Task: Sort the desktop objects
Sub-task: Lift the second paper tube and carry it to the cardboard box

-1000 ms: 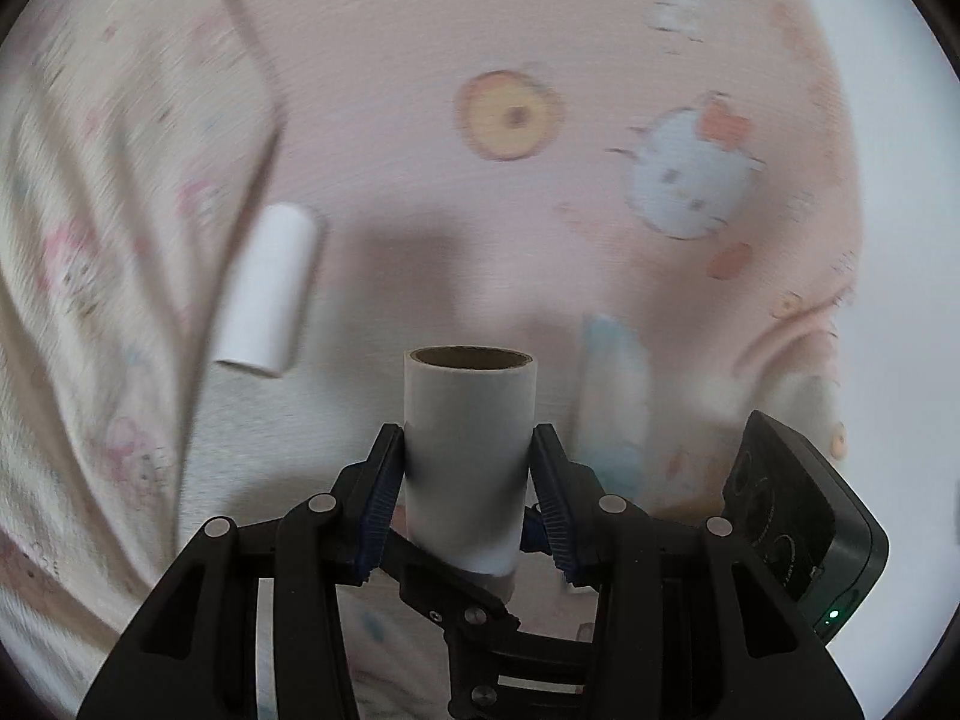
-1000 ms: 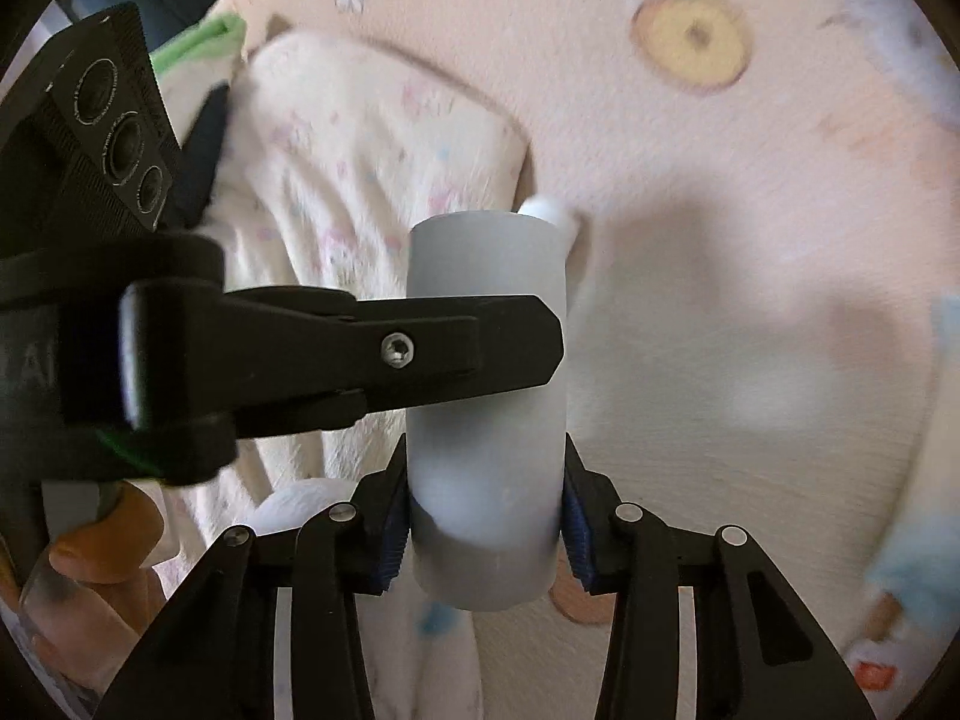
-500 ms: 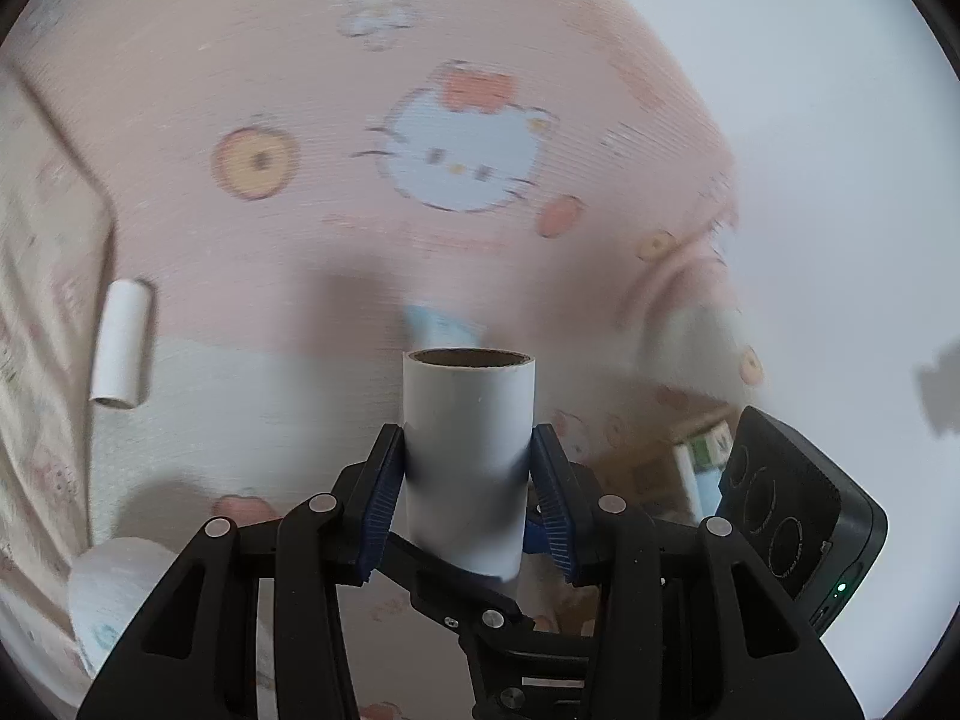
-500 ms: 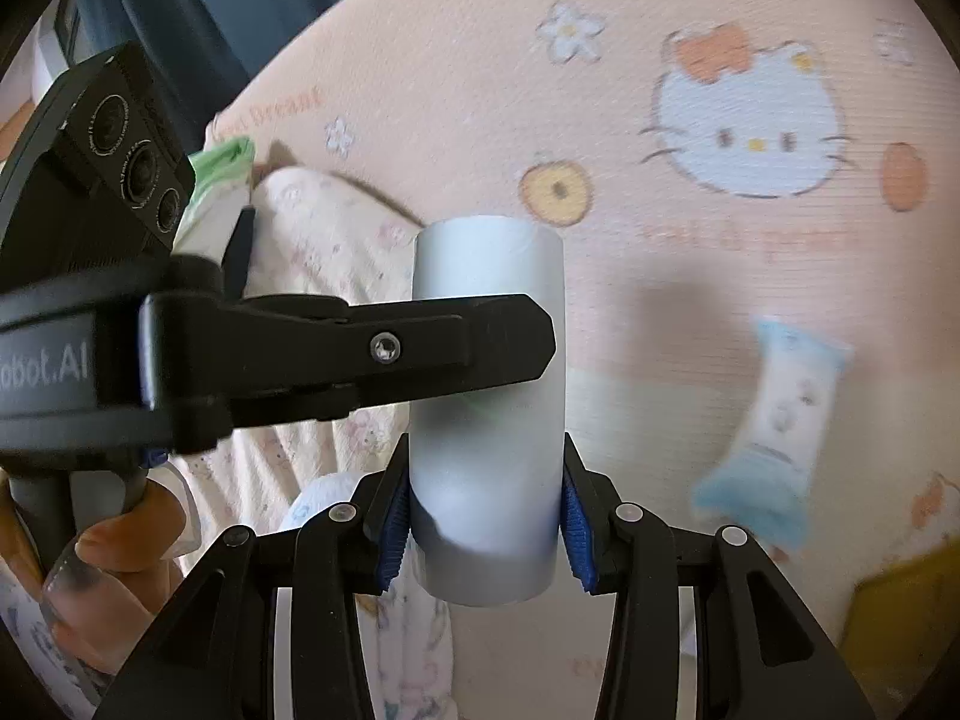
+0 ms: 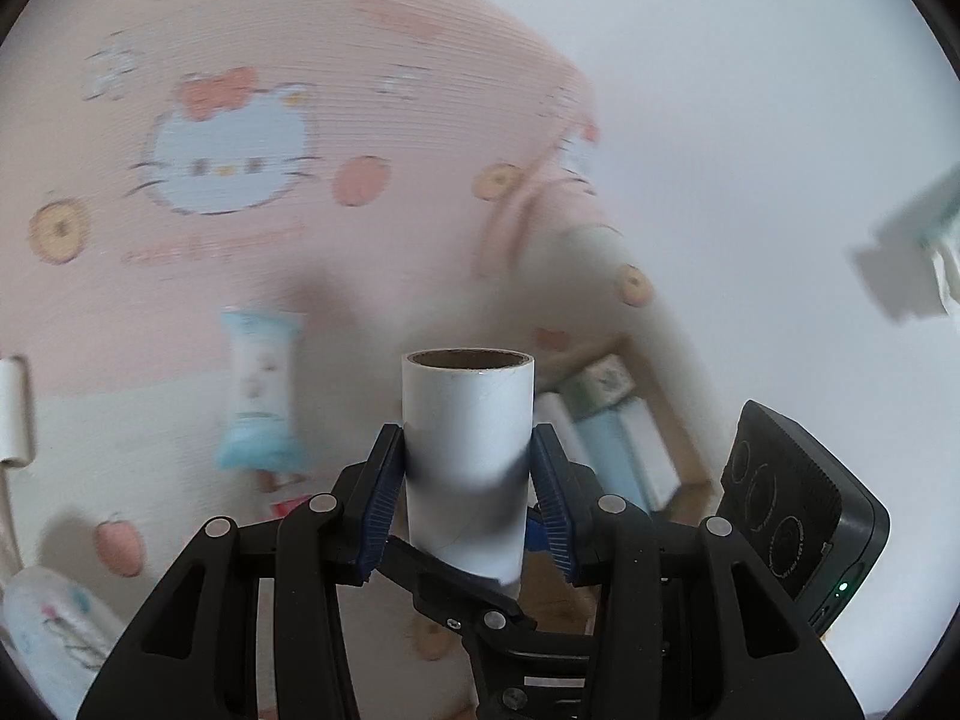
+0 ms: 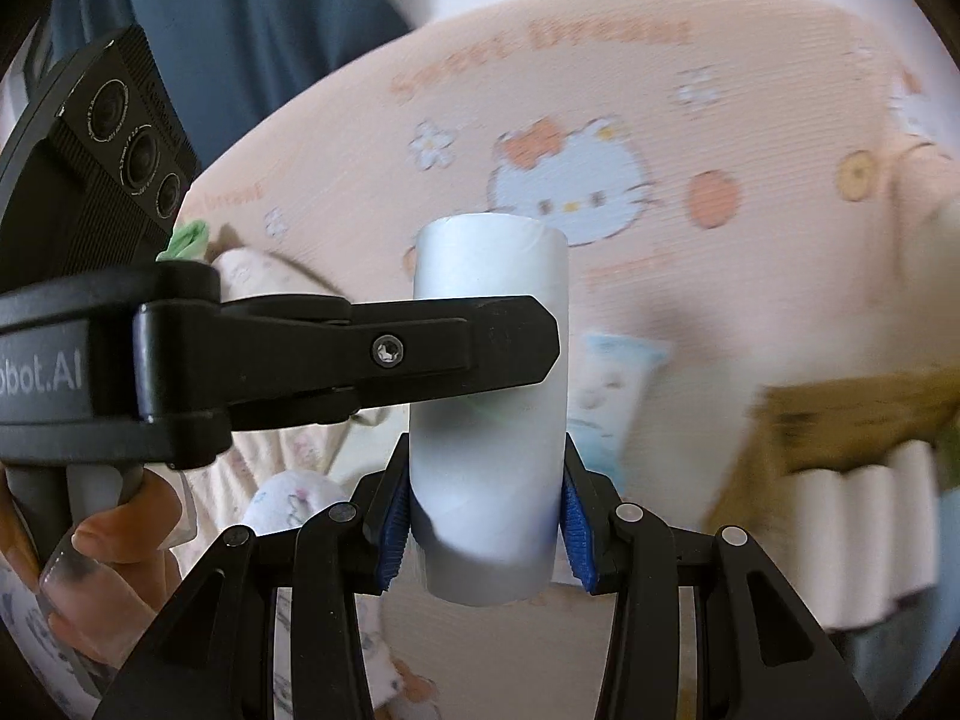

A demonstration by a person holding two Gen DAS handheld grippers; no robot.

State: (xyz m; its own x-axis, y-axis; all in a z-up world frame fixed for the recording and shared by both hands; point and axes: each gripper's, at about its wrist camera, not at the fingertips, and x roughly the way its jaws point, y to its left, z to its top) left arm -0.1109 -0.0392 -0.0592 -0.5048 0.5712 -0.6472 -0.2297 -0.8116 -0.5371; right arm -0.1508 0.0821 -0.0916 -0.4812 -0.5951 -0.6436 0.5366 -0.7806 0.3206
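Observation:
My left gripper (image 5: 468, 480) is shut on an upright white cardboard tube (image 5: 467, 438), held above the pink cartoon-cat mat (image 5: 372, 78). My right gripper (image 6: 487, 498) is shut on a second white tube (image 6: 491, 480). The left gripper's black body (image 6: 336, 354) crosses in front of that tube in the right wrist view. A light blue snack packet (image 5: 259, 396) lies on the mat; it also shows in the right wrist view (image 6: 606, 396). A wooden box (image 5: 624, 420) to the right holds several white and blue items; in the right wrist view the box (image 6: 852, 408) holds a row of white tubes (image 6: 852, 534).
Another white tube (image 5: 13, 414) lies at the left edge. A patterned cloth bundle (image 5: 54, 630) sits at the lower left, also in the right wrist view (image 6: 288, 498). A blurred box (image 5: 924, 228) shows at the far right on the white table. A blue-clothed person (image 6: 252, 18) stands behind.
Both grippers have swung right across the mat with their tubes still held. The wooden box has come into view and the loose white tube has slid to the left edge.

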